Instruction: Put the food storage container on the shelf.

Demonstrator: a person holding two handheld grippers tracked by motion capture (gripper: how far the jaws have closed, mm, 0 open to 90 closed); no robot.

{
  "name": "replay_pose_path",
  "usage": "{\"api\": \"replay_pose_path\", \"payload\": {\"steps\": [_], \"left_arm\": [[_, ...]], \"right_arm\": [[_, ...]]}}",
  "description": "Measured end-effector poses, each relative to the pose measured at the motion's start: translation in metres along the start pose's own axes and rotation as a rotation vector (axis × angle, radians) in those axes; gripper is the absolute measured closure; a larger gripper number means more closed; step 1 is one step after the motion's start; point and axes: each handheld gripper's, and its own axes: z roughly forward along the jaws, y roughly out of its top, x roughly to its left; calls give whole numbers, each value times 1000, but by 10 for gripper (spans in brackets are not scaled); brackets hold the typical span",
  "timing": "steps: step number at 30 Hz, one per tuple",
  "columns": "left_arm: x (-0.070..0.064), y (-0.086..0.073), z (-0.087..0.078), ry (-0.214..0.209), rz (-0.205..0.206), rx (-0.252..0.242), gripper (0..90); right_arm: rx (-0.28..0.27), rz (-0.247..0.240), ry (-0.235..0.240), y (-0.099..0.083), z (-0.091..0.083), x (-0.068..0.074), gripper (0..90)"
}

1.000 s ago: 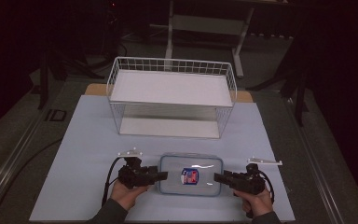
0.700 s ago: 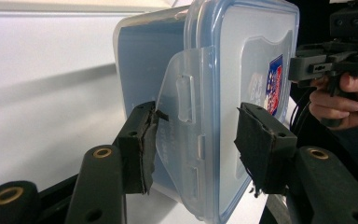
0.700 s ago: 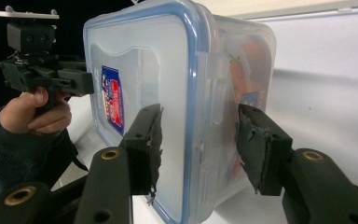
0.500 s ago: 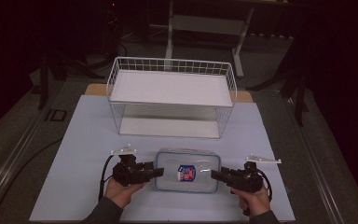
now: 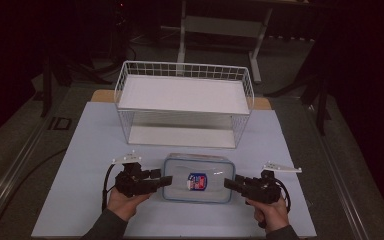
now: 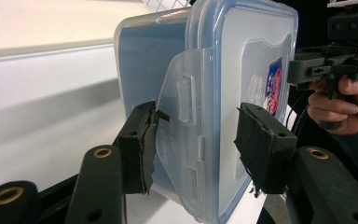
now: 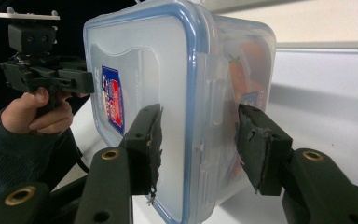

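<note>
A clear plastic container (image 5: 197,178) with a blue-rimmed lid and a red and blue sticker lies flat on the white mat near the front edge. My left gripper (image 5: 166,181) is at its left end and my right gripper (image 5: 228,183) at its right end. In the left gripper view the container (image 6: 242,70) stands between the open jaws of the left gripper (image 6: 198,116); one pad touches the side latch flap (image 6: 182,112) and the other is clear of the lid. The right gripper (image 7: 199,116) straddles the container (image 7: 144,60) the same way, jaws open around the opposite latch.
A white wire basket (image 5: 184,65) on a raised shelf stands behind the container, mid-table. The white mat (image 5: 80,165) covers the table, with dark floor and table legs beyond. Hands hold both grippers at the front edge.
Both grippers and the container between them have shifted a little away from the person. The jaws stay around the container's two ends.
</note>
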Motion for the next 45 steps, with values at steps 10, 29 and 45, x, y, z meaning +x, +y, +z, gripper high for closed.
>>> {"api": "replay_pose_path", "payload": {"steps": [10,29,45], "left_arm": [[1,4,-21,20,-1,-41,489],[-2,38,-43,34,53,-104,489],[-1,72,-53,27,85,-151,490]], "right_arm": [[-5,-46,18,14,9,13,515],[-41,-121,29,55,13,33,516],[-92,-185,17,94,10,45,516]]}}
